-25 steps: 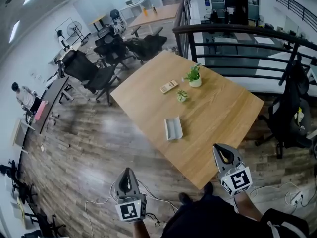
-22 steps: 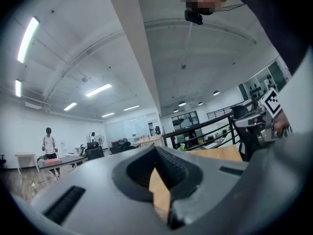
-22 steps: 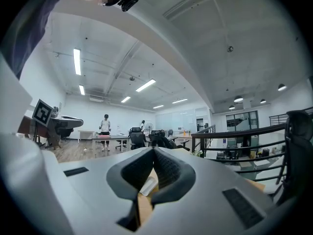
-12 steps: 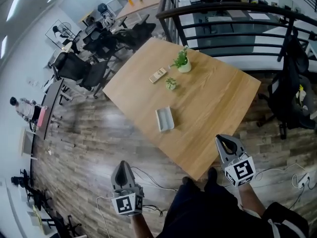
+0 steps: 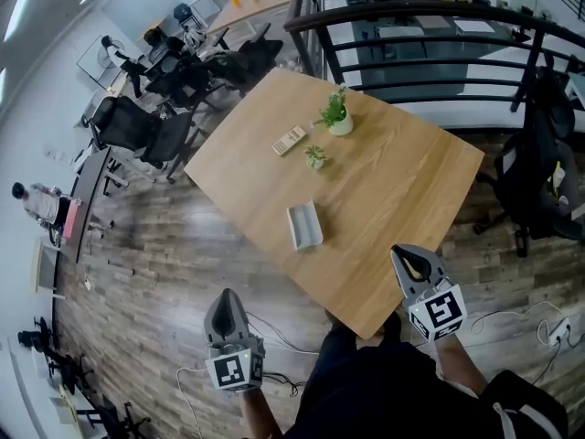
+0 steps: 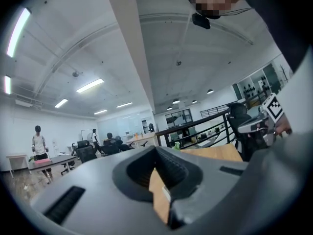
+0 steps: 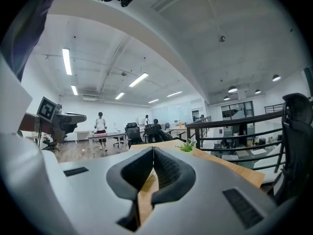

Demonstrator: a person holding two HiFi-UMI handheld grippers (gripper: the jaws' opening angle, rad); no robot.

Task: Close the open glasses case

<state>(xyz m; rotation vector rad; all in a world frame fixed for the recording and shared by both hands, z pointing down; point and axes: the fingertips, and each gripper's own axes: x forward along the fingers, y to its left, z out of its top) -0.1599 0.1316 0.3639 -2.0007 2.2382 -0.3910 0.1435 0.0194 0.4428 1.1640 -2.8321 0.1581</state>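
The open glasses case point(image 5: 304, 225), pale grey and lying flat, rests near the middle of the wooden table point(image 5: 393, 190). My left gripper point(image 5: 224, 296) hangs over the floor, off the table's near left side, jaws together and empty. My right gripper point(image 5: 400, 253) is at the table's near right edge, also shut with nothing held. Both are well short of the case. In the left gripper view the left gripper point(image 6: 155, 150) points level, with the table point(image 6: 215, 153) beyond it. From the right gripper view the right gripper point(image 7: 153, 148) faces along the tabletop point(image 7: 230, 166). The case shows in neither gripper view.
Two small potted plants point(image 5: 335, 113) point(image 5: 316, 156) and a flat remote-like object point(image 5: 289, 139) lie on the table's far half. A black railing point(image 5: 430, 26) runs behind it. Office chairs point(image 5: 137, 126) stand at left, a dark chair point(image 5: 539, 172) at right. Cables point(image 5: 521, 323) trail on the floor.
Both grippers have come a little nearer the table's near corner, and the head view has swung slightly. Their jaws stay shut. The case has not moved.
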